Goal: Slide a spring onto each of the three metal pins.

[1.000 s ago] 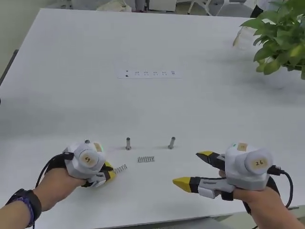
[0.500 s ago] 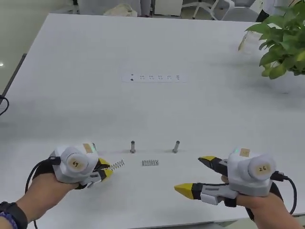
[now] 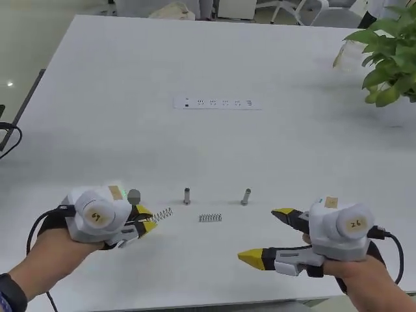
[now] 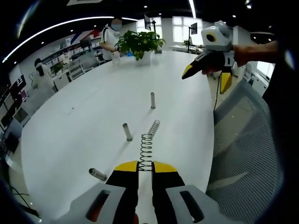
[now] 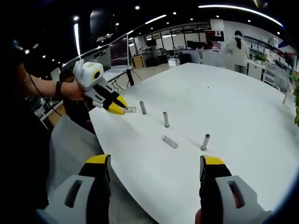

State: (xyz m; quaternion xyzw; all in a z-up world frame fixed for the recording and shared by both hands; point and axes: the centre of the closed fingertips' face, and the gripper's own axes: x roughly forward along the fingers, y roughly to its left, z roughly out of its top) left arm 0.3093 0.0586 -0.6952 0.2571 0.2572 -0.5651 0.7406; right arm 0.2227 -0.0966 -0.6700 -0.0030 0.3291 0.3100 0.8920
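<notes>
Three metal pins stand in a row on the white table: the left pin [image 3: 134,195], the middle pin [image 3: 187,195] and the right pin [image 3: 246,196]. In the left gripper view the left pin [image 4: 97,174] looks ribbed, the others [image 4: 127,132] [image 4: 152,100] bare. My left gripper [image 3: 147,221] [image 4: 145,166] is shut on the end of a spring [image 3: 162,214] [image 4: 146,148] that sticks out toward the pins, just right of the left pin. A loose spring [image 3: 210,218] [image 5: 170,141] lies in front of the middle and right pins. My right gripper [image 3: 266,234] [image 5: 154,161] hovers open at the front right, holding nothing.
A white power strip [image 3: 218,103] lies at the table's middle. A potted plant [image 3: 390,52] stands at the far right. The table's front edge [image 3: 195,300] runs just below both hands. A mesh chair [image 4: 243,140] is beside the table.
My left gripper has shifted left and a little farther from me with the spring, uncovering the left pin. The right gripper has stayed about where it was. The head camera has shifted.
</notes>
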